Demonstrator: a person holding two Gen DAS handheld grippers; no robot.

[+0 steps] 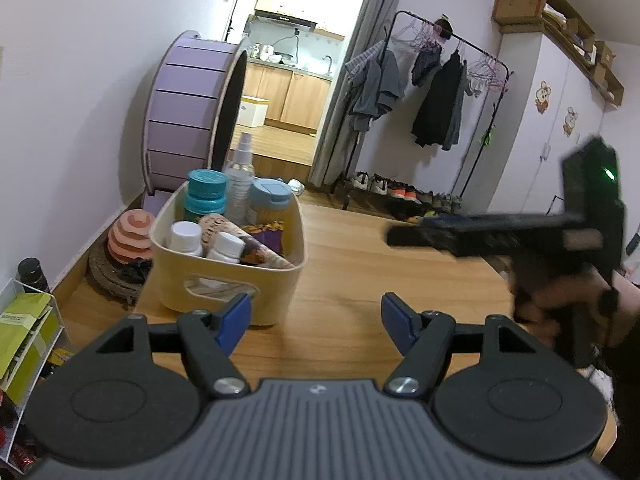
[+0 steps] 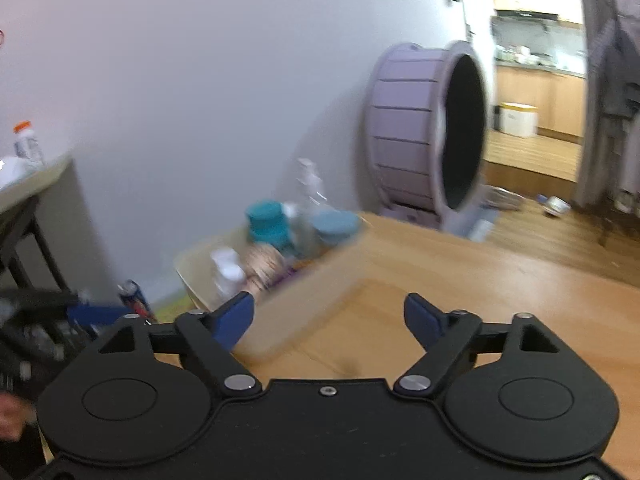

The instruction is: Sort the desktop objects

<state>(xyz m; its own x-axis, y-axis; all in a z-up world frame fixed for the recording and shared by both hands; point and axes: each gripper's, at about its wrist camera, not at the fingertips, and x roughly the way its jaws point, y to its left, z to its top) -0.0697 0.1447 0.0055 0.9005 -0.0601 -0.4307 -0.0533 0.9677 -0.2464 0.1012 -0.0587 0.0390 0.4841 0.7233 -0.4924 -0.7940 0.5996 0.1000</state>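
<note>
A cream storage bin [image 1: 224,280] stands on the wooden desk [image 1: 380,264]. It holds teal-lidded jars [image 1: 206,192], a clear spray bottle [image 1: 240,176], a blue-lidded jar [image 1: 270,198], two white-capped bottles [image 1: 186,238] and a patterned packet. My left gripper [image 1: 316,318] is open and empty, just in front of the bin's right corner. My right gripper [image 2: 330,316] is open and empty above the desk; the bin [image 2: 224,276] looks blurred ahead to its left. The right gripper also shows at the right of the left wrist view [image 1: 404,236].
A pink striped toy [image 1: 130,236] on a round mat and a white organiser with green packets [image 1: 24,332] sit left of the bin. A purple wheel [image 1: 192,112] stands behind the desk. A clothes rack [image 1: 432,96] and shoes stand across the room.
</note>
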